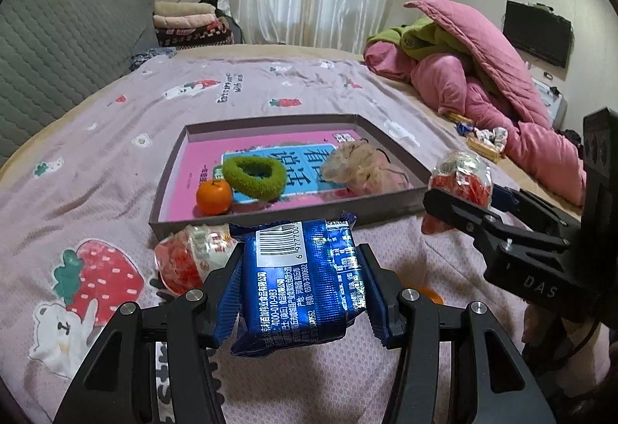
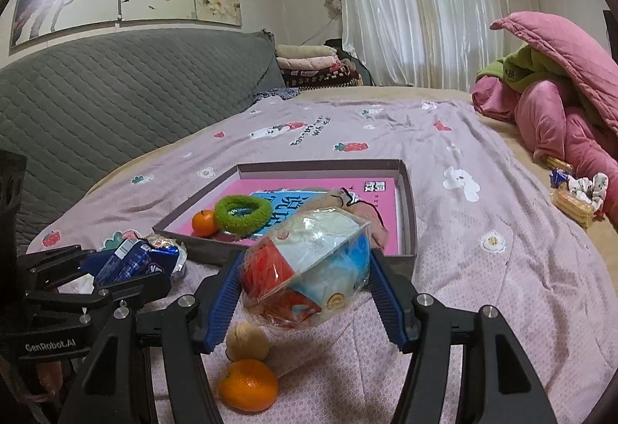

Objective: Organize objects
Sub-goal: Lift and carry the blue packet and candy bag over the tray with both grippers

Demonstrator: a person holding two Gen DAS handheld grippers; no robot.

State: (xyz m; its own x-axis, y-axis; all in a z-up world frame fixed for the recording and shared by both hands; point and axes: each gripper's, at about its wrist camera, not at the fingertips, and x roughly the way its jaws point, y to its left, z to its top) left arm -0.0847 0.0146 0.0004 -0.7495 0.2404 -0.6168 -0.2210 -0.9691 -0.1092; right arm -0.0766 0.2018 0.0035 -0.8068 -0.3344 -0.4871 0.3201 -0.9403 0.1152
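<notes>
My left gripper (image 1: 301, 261) is shut on a blue foil snack packet (image 1: 297, 281), held above the bedspread just short of the shallow grey tray (image 1: 386, 207). My right gripper (image 2: 305, 261) is shut on a clear bag of red, white and blue snacks (image 2: 309, 269), also near the tray's front wall (image 2: 409, 215). Inside the tray lie a pink book, a small orange (image 1: 214, 196), a green fluffy ring (image 1: 253, 176) and a beige pouch (image 1: 359, 169). In the left wrist view the right gripper (image 1: 455, 188) shows at the right with its bag.
On the bedspread lie another clear red-and-white snack bag (image 1: 189, 257), an orange (image 2: 249, 383) and a brown ball (image 2: 247, 341). A pink quilt pile (image 2: 560, 107) and biscuit packets (image 2: 571, 207) sit at the right. A grey padded headboard (image 2: 116, 107) runs along the left.
</notes>
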